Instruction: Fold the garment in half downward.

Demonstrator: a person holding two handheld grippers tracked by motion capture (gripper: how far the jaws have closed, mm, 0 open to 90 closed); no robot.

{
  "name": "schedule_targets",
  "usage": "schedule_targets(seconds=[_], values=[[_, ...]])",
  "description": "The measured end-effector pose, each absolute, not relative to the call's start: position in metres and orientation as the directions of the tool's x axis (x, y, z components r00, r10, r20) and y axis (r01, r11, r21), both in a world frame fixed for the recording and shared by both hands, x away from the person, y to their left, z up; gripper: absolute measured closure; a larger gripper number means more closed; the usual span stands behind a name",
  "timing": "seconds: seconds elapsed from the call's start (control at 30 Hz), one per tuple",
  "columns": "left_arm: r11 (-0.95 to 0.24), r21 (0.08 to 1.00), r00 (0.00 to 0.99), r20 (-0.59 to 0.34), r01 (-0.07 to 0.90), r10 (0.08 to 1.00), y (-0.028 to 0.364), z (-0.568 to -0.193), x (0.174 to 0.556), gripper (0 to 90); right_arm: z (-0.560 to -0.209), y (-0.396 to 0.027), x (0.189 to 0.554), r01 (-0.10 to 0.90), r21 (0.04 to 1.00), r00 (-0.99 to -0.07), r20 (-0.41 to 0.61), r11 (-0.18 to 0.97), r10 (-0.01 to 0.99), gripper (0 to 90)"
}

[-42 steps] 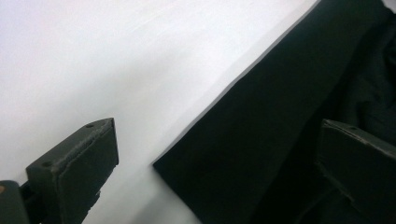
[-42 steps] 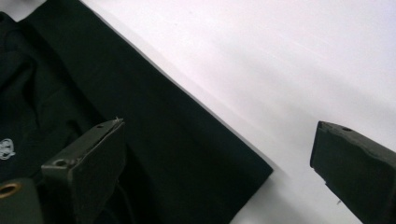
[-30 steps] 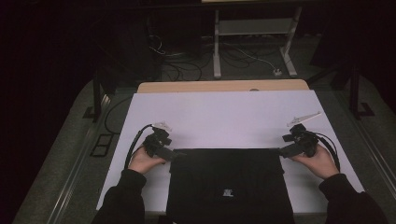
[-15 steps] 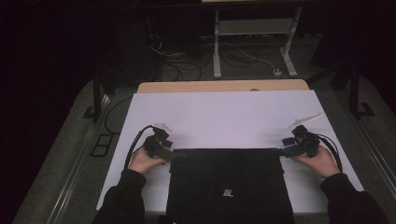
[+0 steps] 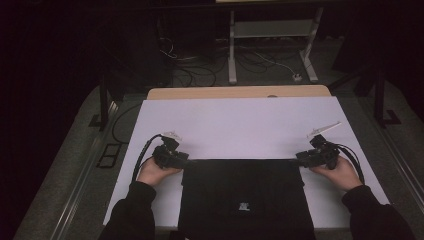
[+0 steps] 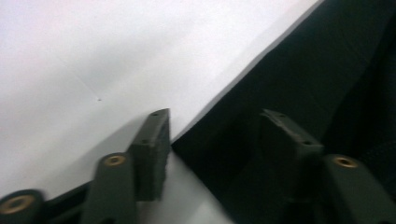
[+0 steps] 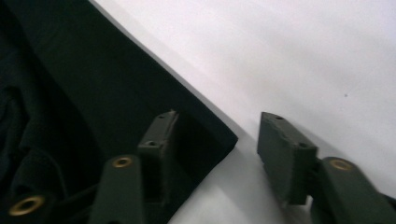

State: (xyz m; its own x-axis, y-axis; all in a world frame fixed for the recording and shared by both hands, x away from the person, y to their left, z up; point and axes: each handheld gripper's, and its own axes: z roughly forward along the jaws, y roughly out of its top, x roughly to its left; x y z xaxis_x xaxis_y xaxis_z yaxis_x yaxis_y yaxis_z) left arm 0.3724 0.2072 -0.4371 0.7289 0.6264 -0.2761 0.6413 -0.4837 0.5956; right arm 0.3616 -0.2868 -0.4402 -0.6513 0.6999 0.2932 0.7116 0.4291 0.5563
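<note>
Black folded cloth (image 5: 245, 195) lies flat at the table's (image 5: 240, 120) near edge, its far edge running left-right; left tool (image 5: 186, 161) and right tool (image 5: 296, 161) each straddle a far corner, jaws just closing, half-open, not yet pinching.

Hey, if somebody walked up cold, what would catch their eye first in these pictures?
A black folded garment lies on the white table cover, at the person's edge. The left gripper and right gripper flank its two far corners, and their jaws have just been closing, each pair astride a corner but not yet pinching it.
</note>
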Motion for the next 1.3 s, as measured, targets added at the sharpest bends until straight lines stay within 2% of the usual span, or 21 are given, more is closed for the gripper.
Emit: schedule_targets(seconds=[0.27, 0.33, 0.6, 0.73, 0.87, 1.3], values=[[-0.529, 0.578, 0.749, -0.241, 0.622, 0.618, 0.202, -0.437, 0.371, 78.2, -0.442, -0.283, 0.362, 0.720, 0.543, -0.649, 0.307, 0.432, 0.696, 79.7], [-0.532, 0.576, 0.750, -0.236, 0.620, 0.618, 0.200, -0.435, 0.370, 83.1, -0.441, -0.284, 0.362, 0.726, 0.541, -0.645, 0.322, 0.425, 0.693, 84.7], [-0.557, 0.627, 0.777, -0.127, 0.545, 0.617, 0.196, -0.424, 0.361, 85.4, -0.438, -0.287, 0.360, 0.739, 0.544, -0.624, 0.330, 0.397, 0.709, 86.7], [-0.493, 0.690, 0.774, -0.154, 0.530, 0.614, 0.198, -0.418, 0.360, 85.5, -0.435, -0.291, 0.359, 0.759, 0.558, -0.595, 0.384, 0.337, 0.706, 87.1], [-0.505, 0.685, 0.766, -0.124, 0.525, 0.630, 0.198, -0.417, 0.361, 85.5, -0.430, -0.297, 0.359, 0.759, 0.580, -0.577, 0.389, 0.295, 0.718, 87.2], [-0.512, 0.686, 0.747, -0.068, 0.516, 0.661, 0.197, -0.404, 0.378, 85.5, -0.416, -0.298, 0.365, 0.739, 0.617, -0.556, 0.331, 0.271, 0.762, 87.2]])
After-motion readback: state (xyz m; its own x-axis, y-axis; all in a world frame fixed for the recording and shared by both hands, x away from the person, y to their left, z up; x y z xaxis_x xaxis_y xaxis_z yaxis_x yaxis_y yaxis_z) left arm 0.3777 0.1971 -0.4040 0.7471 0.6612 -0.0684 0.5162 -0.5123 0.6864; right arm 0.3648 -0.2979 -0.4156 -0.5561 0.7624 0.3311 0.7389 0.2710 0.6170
